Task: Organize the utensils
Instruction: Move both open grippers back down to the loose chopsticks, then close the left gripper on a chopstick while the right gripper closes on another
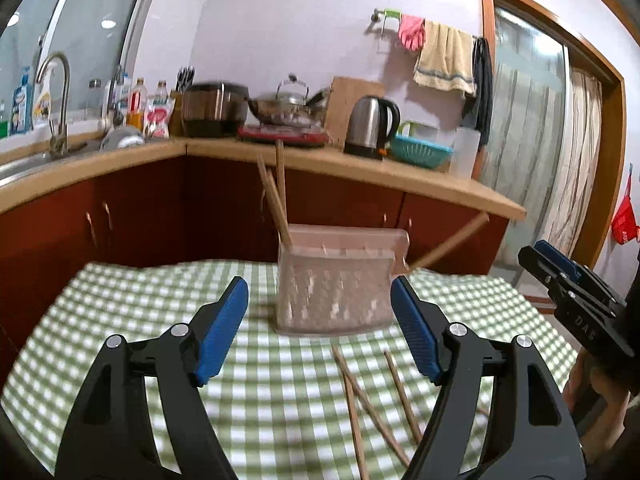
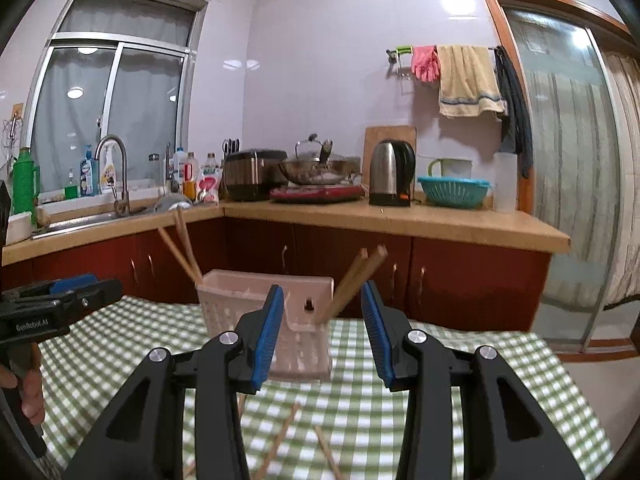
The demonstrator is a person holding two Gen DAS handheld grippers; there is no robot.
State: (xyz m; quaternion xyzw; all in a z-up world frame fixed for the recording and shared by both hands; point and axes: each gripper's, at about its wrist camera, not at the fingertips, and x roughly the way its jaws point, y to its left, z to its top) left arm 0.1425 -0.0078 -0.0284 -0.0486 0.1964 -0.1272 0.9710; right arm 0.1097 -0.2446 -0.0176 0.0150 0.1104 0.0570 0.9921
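A pale pink slotted utensil basket (image 1: 334, 280) (image 2: 304, 340) stands on a green checked tablecloth. Two wooden chopsticks (image 1: 276, 196) (image 2: 182, 246) lean out of its left end, and two more (image 2: 356, 280) lean out of its right end; one of these shows in the left wrist view (image 1: 452, 240). Three loose chopsticks (image 1: 372, 404) (image 2: 280, 444) lie on the cloth in front of the basket. My left gripper (image 1: 320, 292) is open and empty, just short of the basket. My right gripper (image 2: 322, 300) is open and empty, near the basket's right end.
The table (image 1: 120, 320) (image 2: 500, 360) with the checked cloth ends just behind the basket. Beyond it runs a kitchen counter (image 2: 400, 216) with red cabinets, a sink, a kettle (image 2: 390, 172), a wok and a teal colander. A glass door stands at the right.
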